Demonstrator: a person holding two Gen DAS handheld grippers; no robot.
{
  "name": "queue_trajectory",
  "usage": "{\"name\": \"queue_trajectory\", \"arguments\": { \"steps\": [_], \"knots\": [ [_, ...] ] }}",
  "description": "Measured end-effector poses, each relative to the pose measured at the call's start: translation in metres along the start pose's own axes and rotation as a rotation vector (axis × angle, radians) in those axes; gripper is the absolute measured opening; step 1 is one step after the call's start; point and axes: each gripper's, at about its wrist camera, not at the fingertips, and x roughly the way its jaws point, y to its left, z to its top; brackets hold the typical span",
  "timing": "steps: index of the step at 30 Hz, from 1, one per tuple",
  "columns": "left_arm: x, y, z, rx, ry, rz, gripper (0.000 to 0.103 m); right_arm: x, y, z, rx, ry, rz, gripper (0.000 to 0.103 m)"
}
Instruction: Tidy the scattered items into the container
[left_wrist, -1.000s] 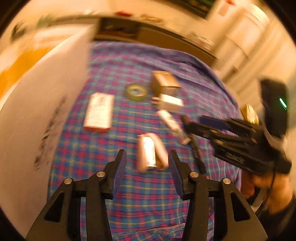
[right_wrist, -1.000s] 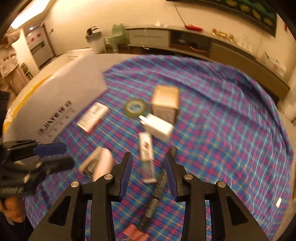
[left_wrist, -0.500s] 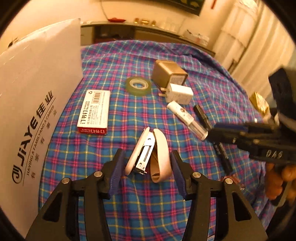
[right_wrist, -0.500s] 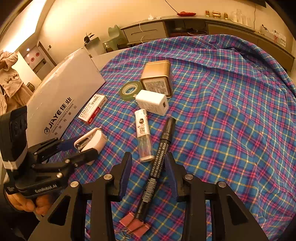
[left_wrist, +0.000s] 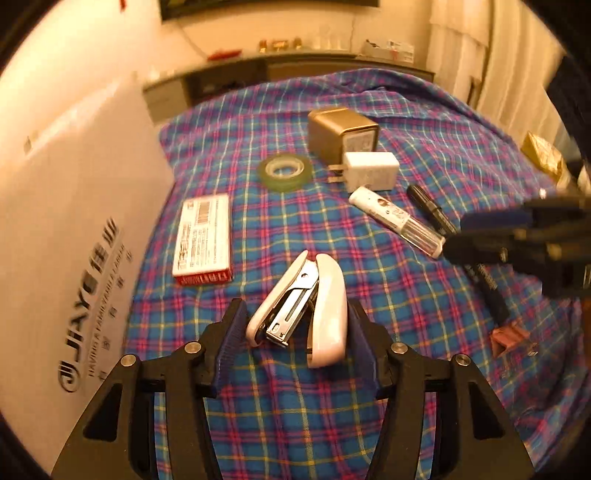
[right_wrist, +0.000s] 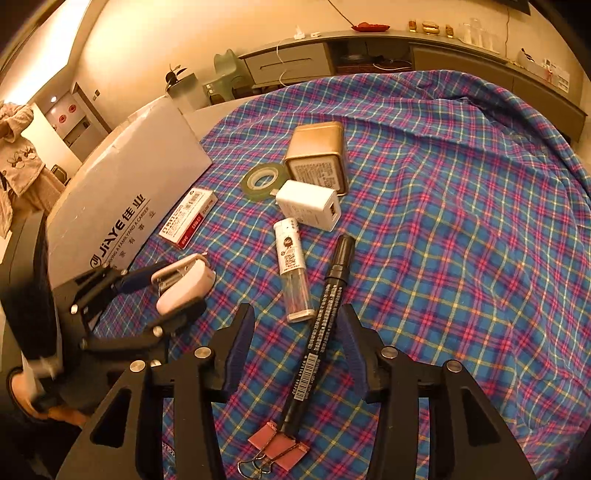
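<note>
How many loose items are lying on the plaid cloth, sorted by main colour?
White: 4 – stapler, charger, staple box, small tube
Gold: 1 – tin
Black: 1 – marker
Green: 1 – tape roll
Pink: 1 – binder clip
Total: 8

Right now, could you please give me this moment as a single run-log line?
left gripper: opening, straddling white stapler | right gripper: opening, straddling black marker | both items on plaid cloth | white box: nothing seen inside
</note>
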Motion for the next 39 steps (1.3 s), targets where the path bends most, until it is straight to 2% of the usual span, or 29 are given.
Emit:
{"name": "queue_trajectory", "arguments": {
  "steps": [5, 10, 13, 17, 20, 21, 22, 24, 39],
  "knots": [
    [0.002, 0.001, 0.003, -0.028, 0.0, -0.015, 0.05, 0.007, 0.005, -0.002, -0.034, 0.005, -0.038, 0.048],
    [-0.003, 0.028, 0.006, -0.2, 0.031, -0.155, 0.048, 0.006, 0.004, -0.002, -0.037, 0.008, -0.053, 0.041],
    [-0.01, 0.035, 0.009, -0.247, 0.027, -0.203, 0.047, 0.002, 0.004, -0.001, -0.032, 0.008, -0.053, 0.041],
    [-0.023, 0.034, 0.011, -0.252, 0.015, -0.22, 0.046, 0.0, 0.004, -0.005, -0.024, 0.021, -0.07, 0.041],
    [-0.027, 0.031, 0.012, -0.251, 0.012, -0.23, 0.046, 0.007, 0.008, -0.014, -0.068, 0.059, -0.097, 0.041],
    [-0.029, 0.031, 0.012, -0.253, 0.011, -0.231, 0.046, 0.007, 0.012, -0.015, -0.097, 0.045, -0.12, 0.037],
    [-0.03, 0.03, 0.015, -0.256, 0.009, -0.234, 0.046, 0.008, 0.016, -0.017, -0.124, 0.049, -0.151, 0.022],
    [-0.033, 0.032, 0.017, -0.261, 0.006, -0.243, 0.046, 0.006, 0.019, -0.017, -0.128, 0.044, -0.156, 0.015],
    [-0.078, 0.035, 0.024, -0.249, -0.077, -0.268, 0.046, -0.029, 0.023, -0.019, 0.017, -0.072, -0.096, 0.015]
  ]
}}
